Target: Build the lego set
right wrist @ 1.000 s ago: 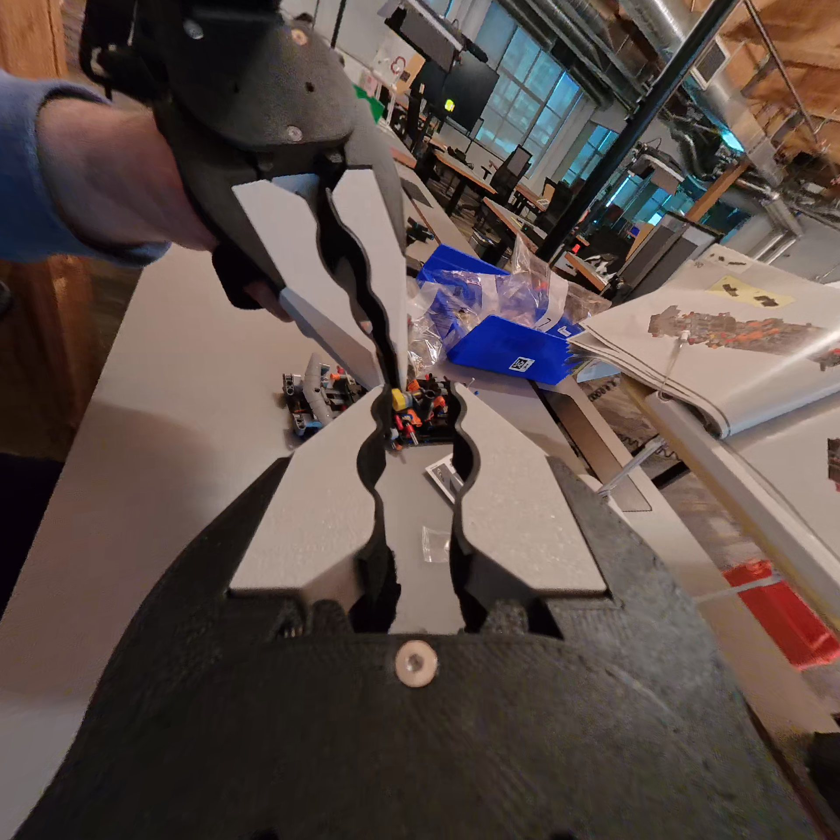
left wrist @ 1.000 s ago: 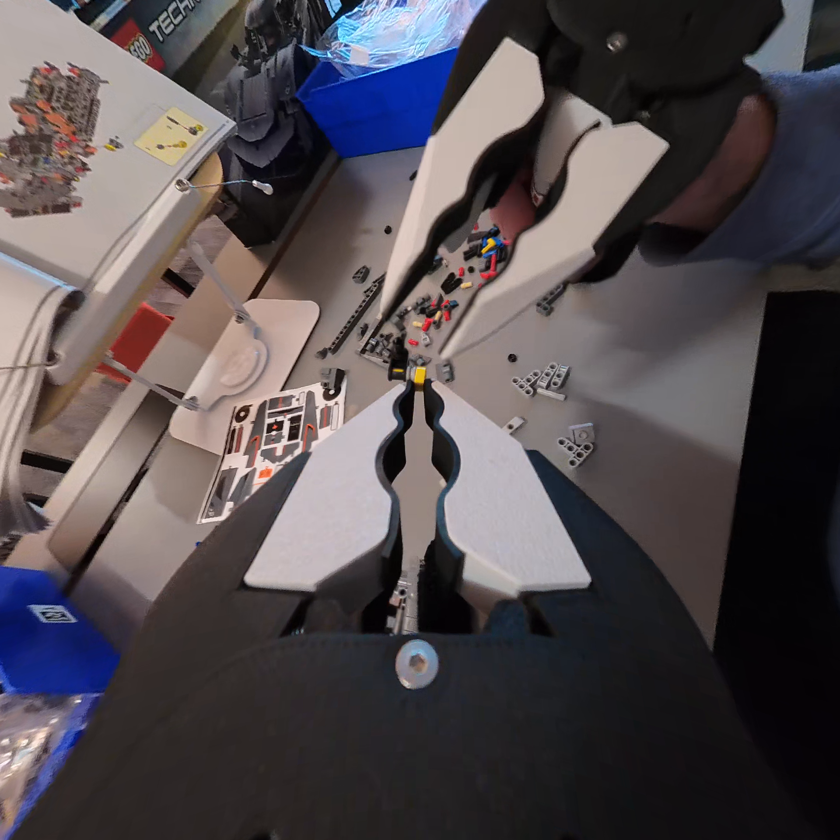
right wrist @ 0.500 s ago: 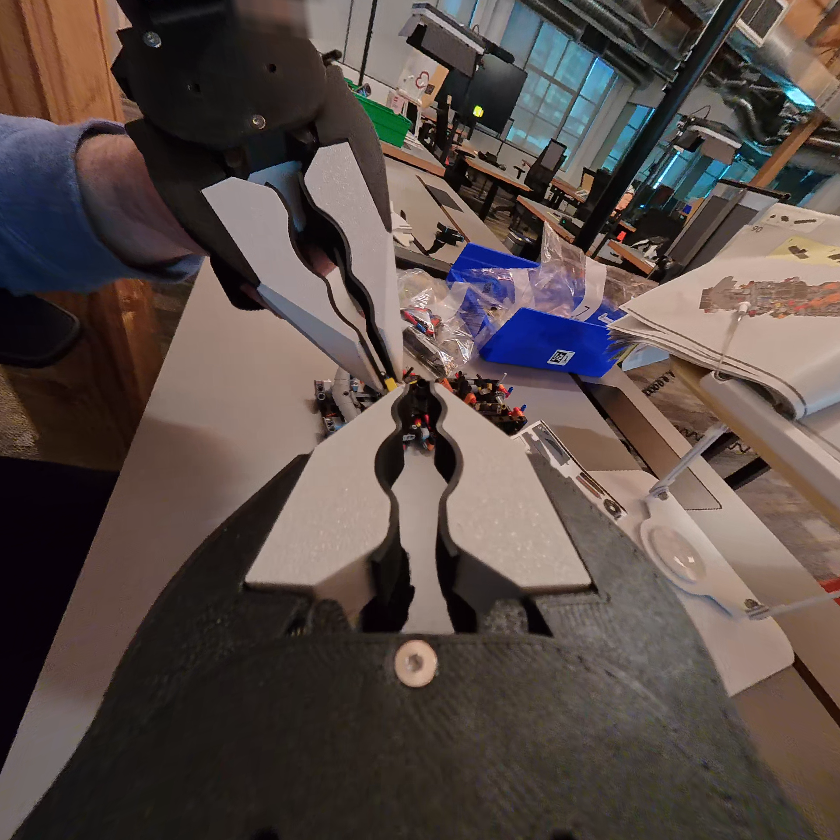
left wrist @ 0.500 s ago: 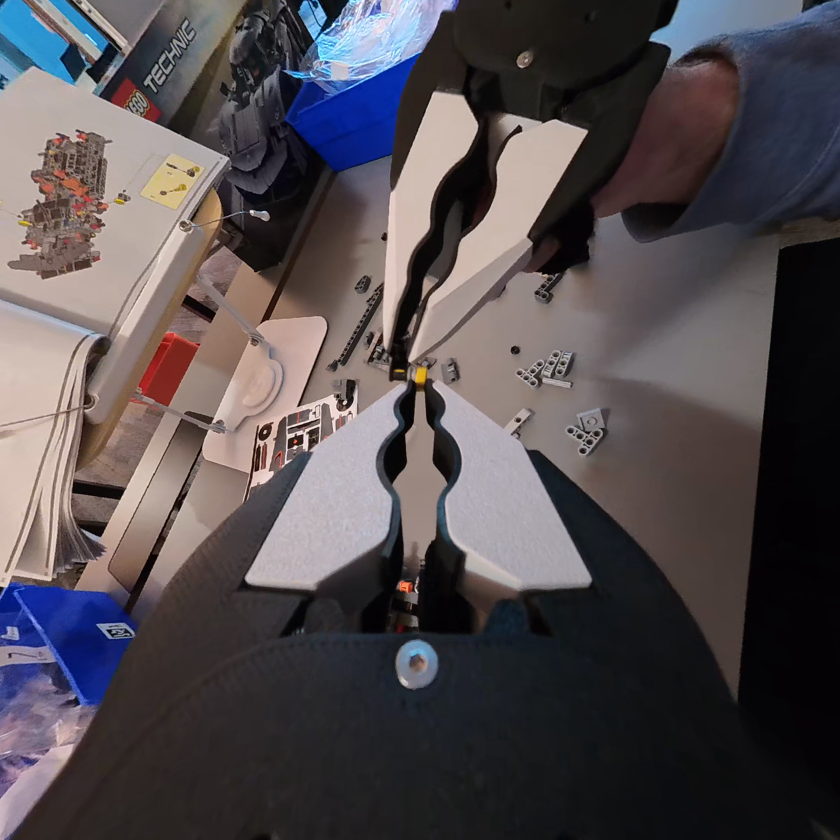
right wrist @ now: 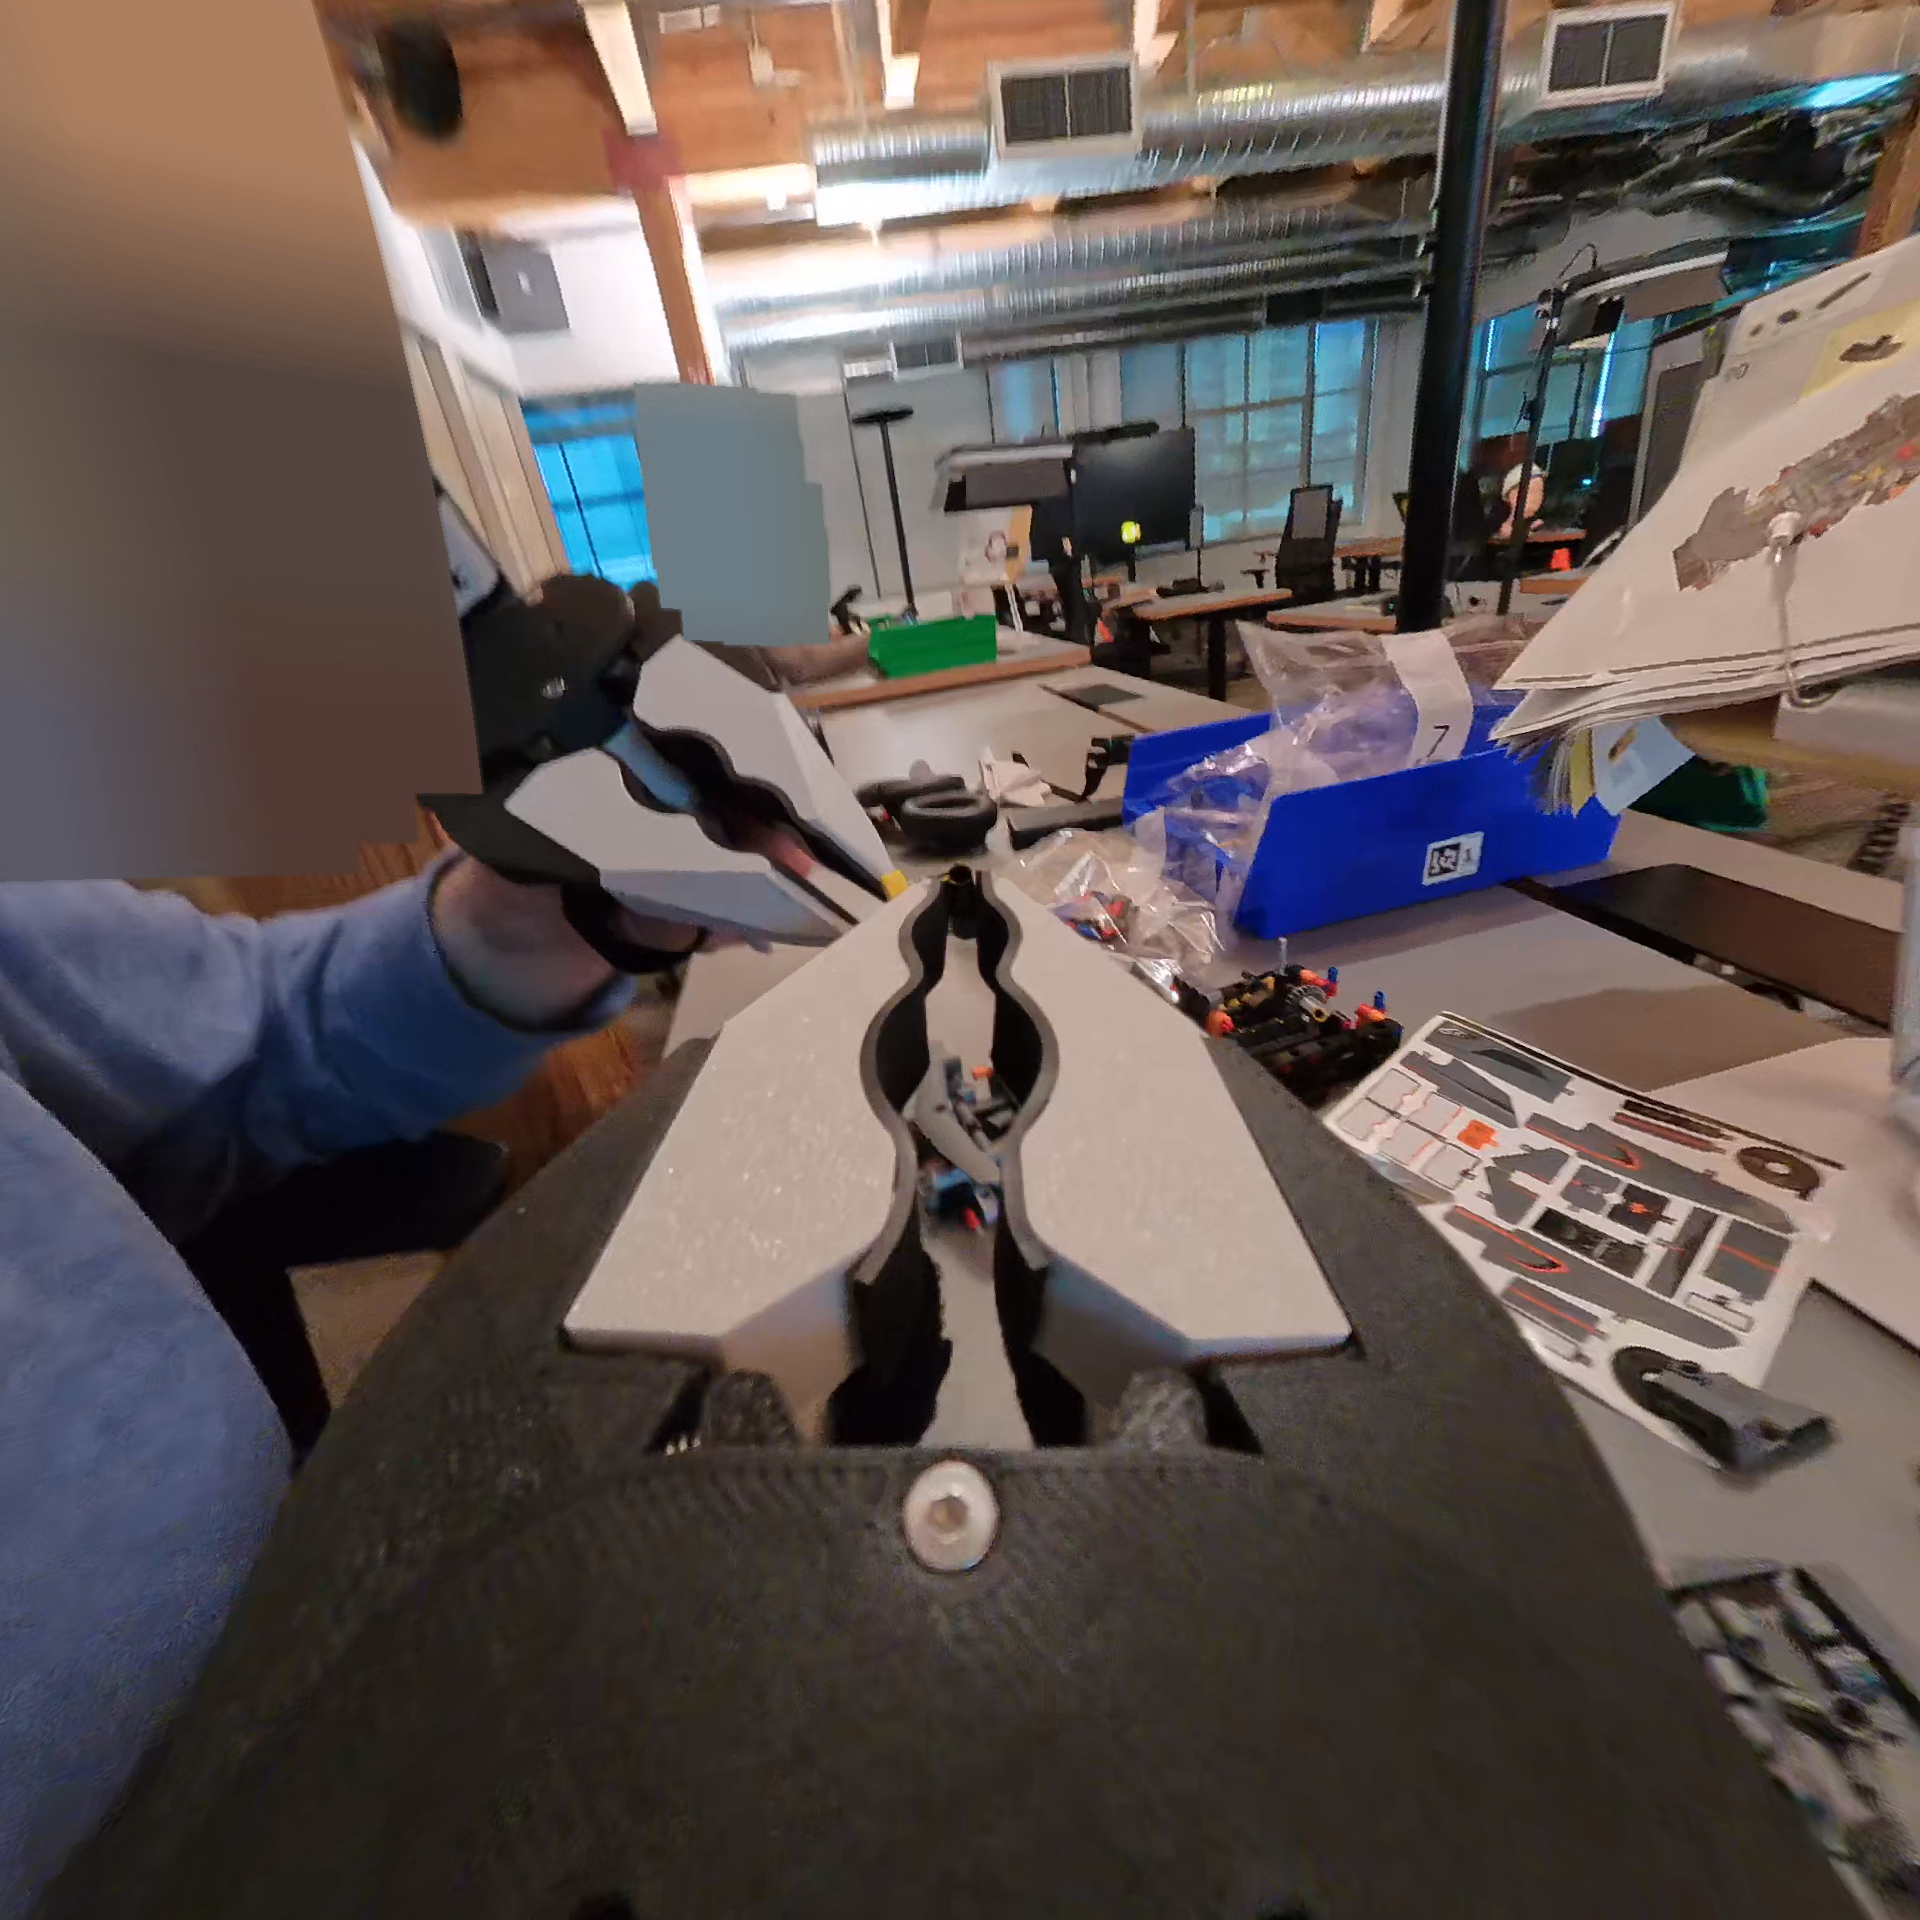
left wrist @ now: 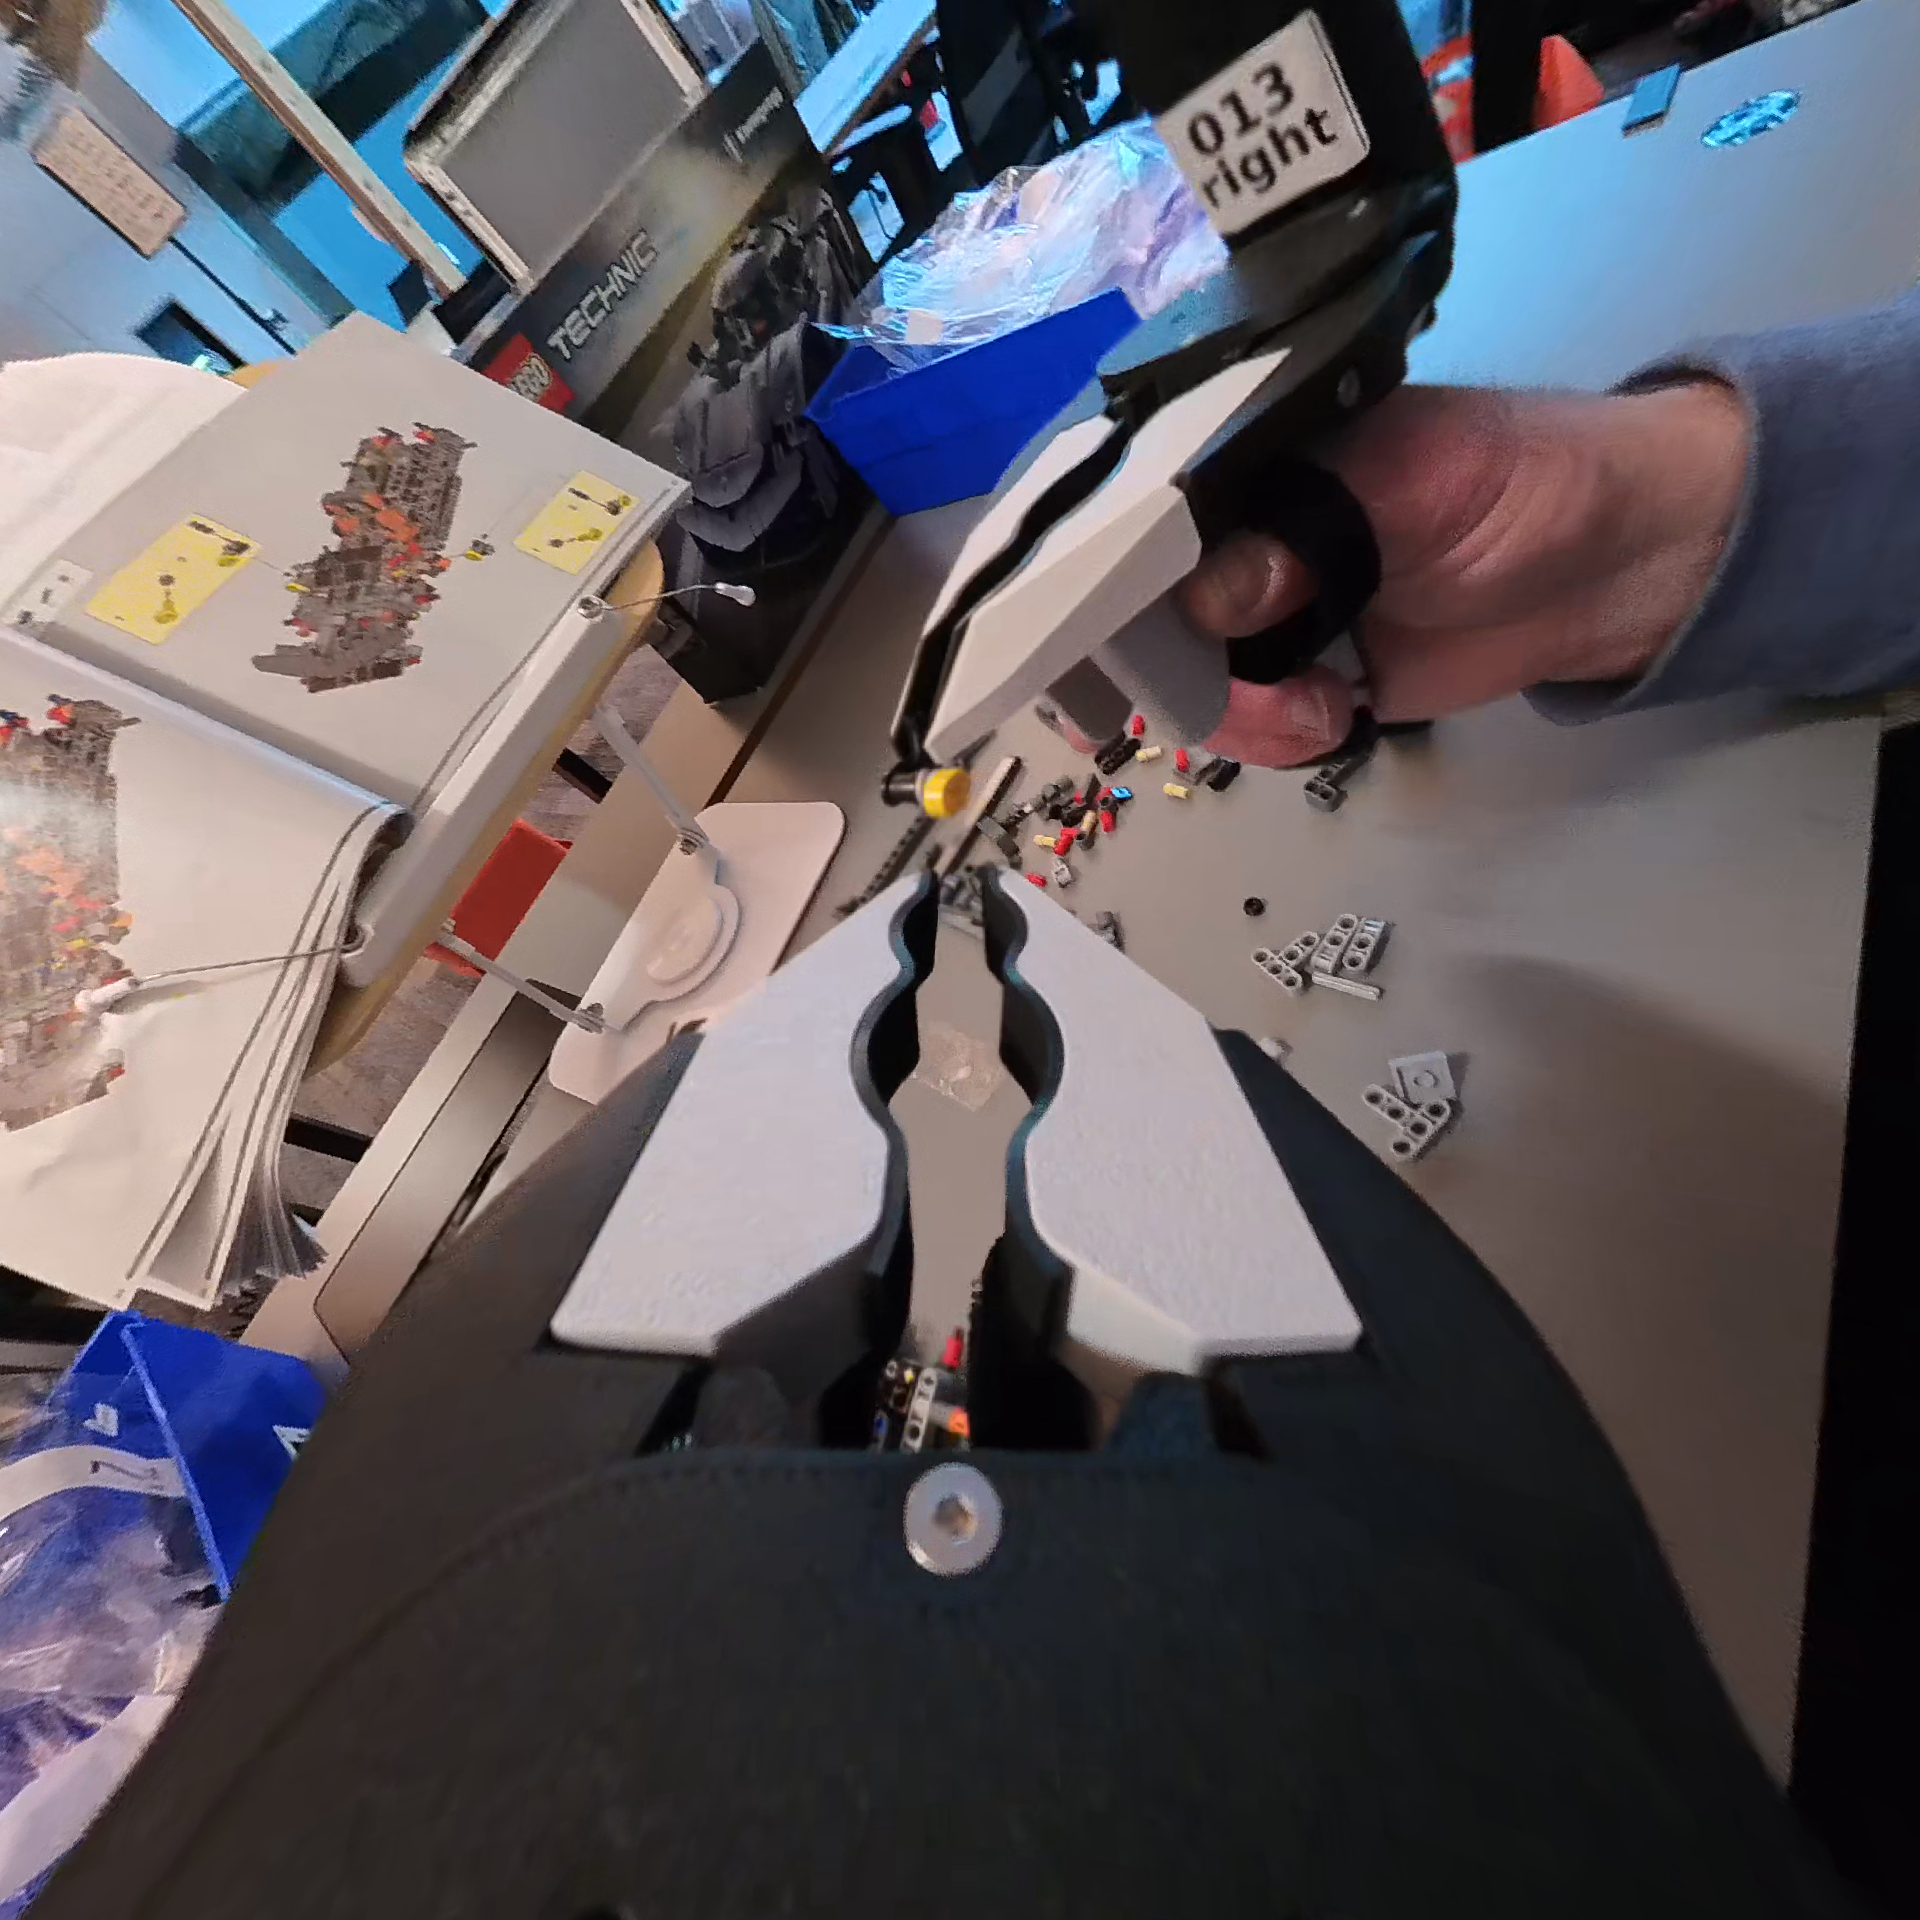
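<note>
My right gripper (right wrist: 961, 883) is shut on a small black pin (right wrist: 961, 879). A yellow round piece (left wrist: 943, 790) sits on the pin's end. In the left wrist view the right gripper (left wrist: 906, 753) hangs above the grey table (left wrist: 1610, 935), just beyond my left fingertips. My left gripper (left wrist: 958, 888) is slightly open and empty, with the table showing between its tips. In the right wrist view the left gripper (right wrist: 878, 888) points at the yellow piece (right wrist: 891, 883) from the left. A partly built black model (right wrist: 1288, 1013) lies on the table.
Small loose parts (left wrist: 1081, 810) and grey beams (left wrist: 1325, 951) are scattered on the table. An open instruction book (left wrist: 343, 582) rests on a stand at the left. A blue bin (right wrist: 1351, 821) holds plastic bags. A sticker sheet (right wrist: 1590, 1195) lies at the right. The tips of both grippers are at nearly the same place.
My left gripper let go of the yellow piece and drew back. The right gripper shut on the black pin and now carries both. Both grippers have tilted up from the table.
</note>
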Tool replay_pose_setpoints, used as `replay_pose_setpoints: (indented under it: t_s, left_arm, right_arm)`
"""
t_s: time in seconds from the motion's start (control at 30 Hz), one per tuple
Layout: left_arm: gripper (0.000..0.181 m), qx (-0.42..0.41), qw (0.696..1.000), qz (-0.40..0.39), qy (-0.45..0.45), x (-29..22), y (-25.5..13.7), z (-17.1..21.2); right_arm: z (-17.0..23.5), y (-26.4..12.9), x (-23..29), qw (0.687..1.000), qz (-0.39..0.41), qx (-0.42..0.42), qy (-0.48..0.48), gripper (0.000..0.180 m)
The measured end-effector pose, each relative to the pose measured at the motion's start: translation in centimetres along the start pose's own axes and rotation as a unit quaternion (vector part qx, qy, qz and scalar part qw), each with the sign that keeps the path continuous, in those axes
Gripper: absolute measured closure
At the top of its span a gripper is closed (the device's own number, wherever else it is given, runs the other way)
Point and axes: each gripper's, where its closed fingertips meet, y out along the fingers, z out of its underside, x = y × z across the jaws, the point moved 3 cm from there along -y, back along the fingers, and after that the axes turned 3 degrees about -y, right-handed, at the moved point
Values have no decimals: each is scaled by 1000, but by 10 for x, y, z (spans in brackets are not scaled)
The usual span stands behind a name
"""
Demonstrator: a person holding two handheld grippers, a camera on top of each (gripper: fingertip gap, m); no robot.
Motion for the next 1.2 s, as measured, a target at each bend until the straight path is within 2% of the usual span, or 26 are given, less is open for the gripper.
replay_pose_setpoints:
  t_s: [0.23,0.47,0.93,1.2]
  left_arm:
    - [166,-38,998,-51,-11,10,7,-9]
    - [164,-49,996,-74,30,8,11,-17]
    - [167,-63,991,-106,54,6,12,-26]
    - [167,-69,990,-114,48,7,11,-28]
  right_arm:
    - [-11,-7,-7,982,-59,-95,154,178]
    - [-10,-1,2,965,-106,-117,211,179]
    - [-10,-1,0,965,-91,-127,210,179]
    - [-12,-1,3,977,-60,-128,160,178]
